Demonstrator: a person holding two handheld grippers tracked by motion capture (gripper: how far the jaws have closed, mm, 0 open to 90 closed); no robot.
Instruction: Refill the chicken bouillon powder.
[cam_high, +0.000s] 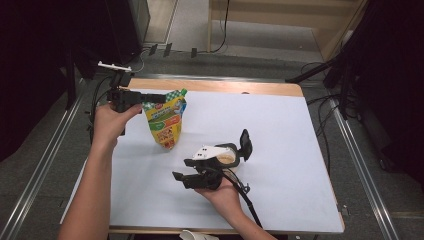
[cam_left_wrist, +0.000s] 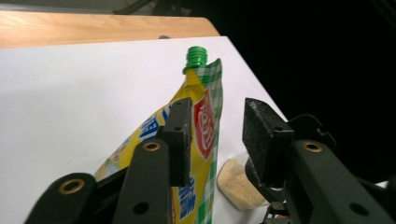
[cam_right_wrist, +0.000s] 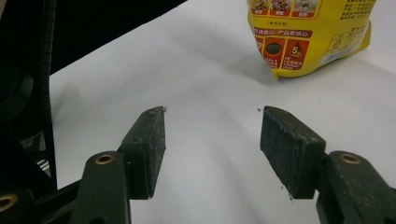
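Observation:
A yellow stand-up pouch (cam_high: 165, 120) with a green screw cap (cam_left_wrist: 196, 56) stands upright on the white table sheet (cam_high: 285, 125), left of centre. My left gripper (cam_high: 161, 98) reaches in level at the pouch's upper part. Its jaws stand open around the pouch's top edge (cam_left_wrist: 205, 126), with a visible gap to the right-hand pad (cam_left_wrist: 261, 140). My right gripper (cam_high: 181, 170) hovers low over the sheet near the front, open with nothing between its pads (cam_right_wrist: 289, 154). The pouch's lower part (cam_right_wrist: 308, 32) lies beyond it.
A small clear jar of beige granules (cam_high: 226, 158) with a black flip lid (cam_high: 245, 141) stands just behind the right hand, also seen as a jar (cam_left_wrist: 238, 182). A bare wooden strip (cam_high: 225, 86) runs along the table's far edge. Metal rails and cables flank the table.

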